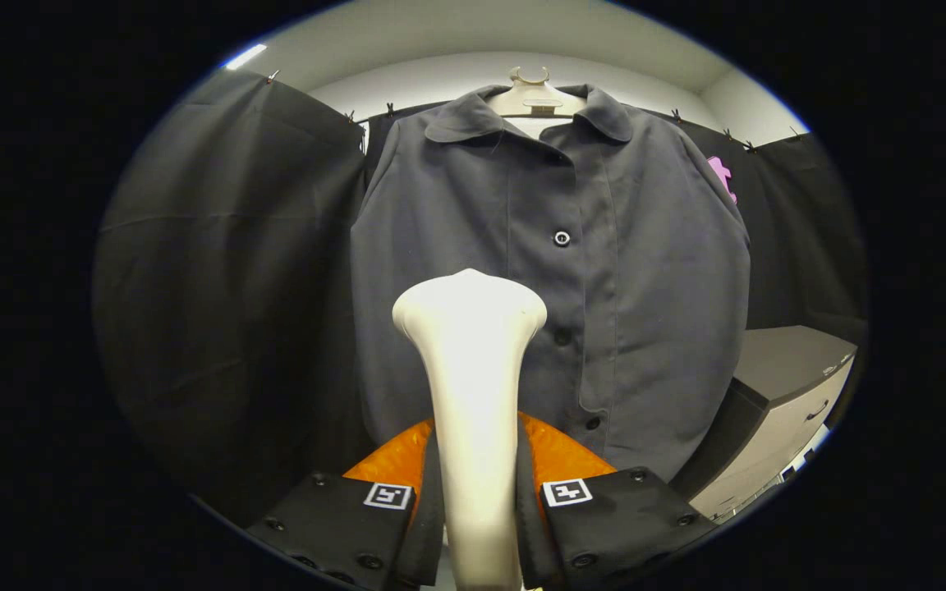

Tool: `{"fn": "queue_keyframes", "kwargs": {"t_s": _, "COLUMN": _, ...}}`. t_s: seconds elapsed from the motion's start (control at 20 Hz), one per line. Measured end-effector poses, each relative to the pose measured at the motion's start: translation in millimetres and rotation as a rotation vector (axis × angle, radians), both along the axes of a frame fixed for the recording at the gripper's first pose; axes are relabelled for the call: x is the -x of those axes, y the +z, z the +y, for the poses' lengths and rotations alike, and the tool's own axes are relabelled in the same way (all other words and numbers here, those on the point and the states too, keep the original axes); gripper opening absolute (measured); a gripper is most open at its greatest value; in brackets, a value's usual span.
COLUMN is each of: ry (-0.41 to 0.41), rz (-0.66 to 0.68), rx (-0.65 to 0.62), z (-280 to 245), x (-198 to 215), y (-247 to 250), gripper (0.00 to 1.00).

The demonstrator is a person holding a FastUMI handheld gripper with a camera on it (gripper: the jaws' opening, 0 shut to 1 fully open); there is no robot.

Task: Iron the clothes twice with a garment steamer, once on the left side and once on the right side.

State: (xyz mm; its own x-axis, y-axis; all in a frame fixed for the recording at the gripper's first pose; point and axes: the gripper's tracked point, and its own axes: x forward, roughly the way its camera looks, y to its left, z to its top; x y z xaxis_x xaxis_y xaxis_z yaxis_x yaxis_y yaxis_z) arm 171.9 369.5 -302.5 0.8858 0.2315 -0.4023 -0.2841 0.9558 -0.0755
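Note:
A dark grey buttoned shirt (604,271) hangs from a pale hanger (532,97) in front of the black cloth wall. My gripper (477,492) is shut on the handle of a cream garment steamer (473,353), both fingers pressed against its sides. The steamer stands upright between the fingers, and its broad head sits just ahead of the shirt's lower left half, left of the button placket. Whether the head touches the fabric cannot be told.
A grey cabinet with drawers (793,402) stands to the right of the shirt, lower down. Black cloth (227,287) hangs on the left and behind. A rail with clips (391,109) runs along the top of the cloth.

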Motion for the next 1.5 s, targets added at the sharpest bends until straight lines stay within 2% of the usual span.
{"fn": "queue_keyframes", "kwargs": {"t_s": 0.95, "ry": 0.014, "rz": 0.176, "rx": 0.033, "z": -14, "x": 53, "y": -82, "gripper": 0.44}}
{"fn": "queue_keyframes", "kwargs": {"t_s": 1.5, "ry": 0.009, "rz": 0.214, "rx": 0.038, "z": -13, "x": 62, "y": -90, "gripper": 0.44}}
